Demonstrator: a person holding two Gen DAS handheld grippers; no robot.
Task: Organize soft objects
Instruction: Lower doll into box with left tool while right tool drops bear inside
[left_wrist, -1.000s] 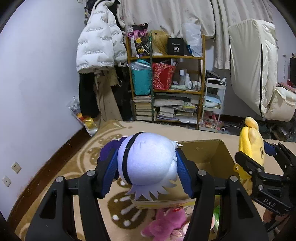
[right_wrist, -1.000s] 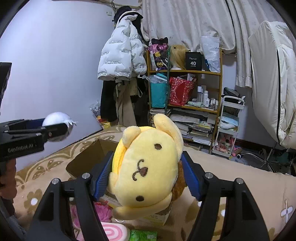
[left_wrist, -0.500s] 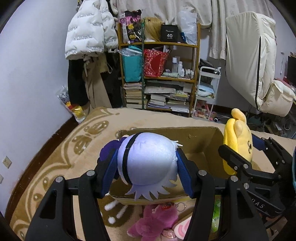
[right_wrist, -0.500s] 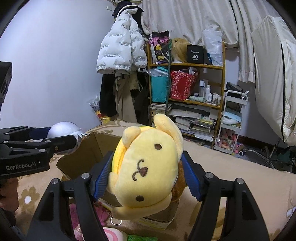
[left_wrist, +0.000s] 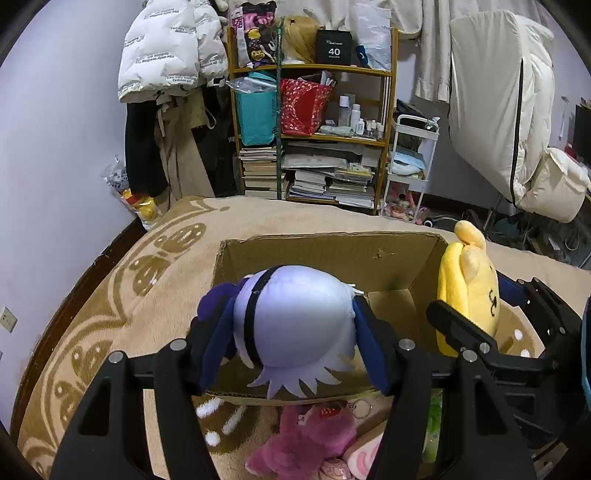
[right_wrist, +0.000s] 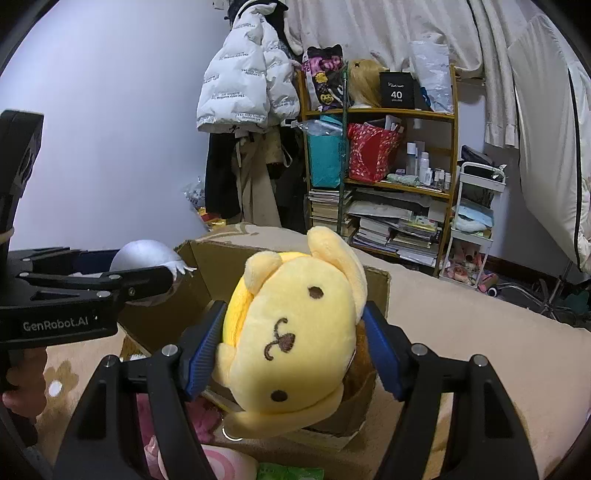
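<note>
Open cardboard box (left_wrist: 332, 251), interior unobstructed

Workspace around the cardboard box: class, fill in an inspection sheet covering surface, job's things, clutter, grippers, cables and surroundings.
Surface: tan patterned blanket.
Job's things: open brown cardboard box; pale lilac round plush; yellow dog plush; pink plush on the blanket below the box.
Clutter: green packet.
Grippers: left gripper and right gripper, jaws shut on plushes.
Cables: some on the floor at right.
Surroundings: wooden shelf, white puffer jacket.
</note>
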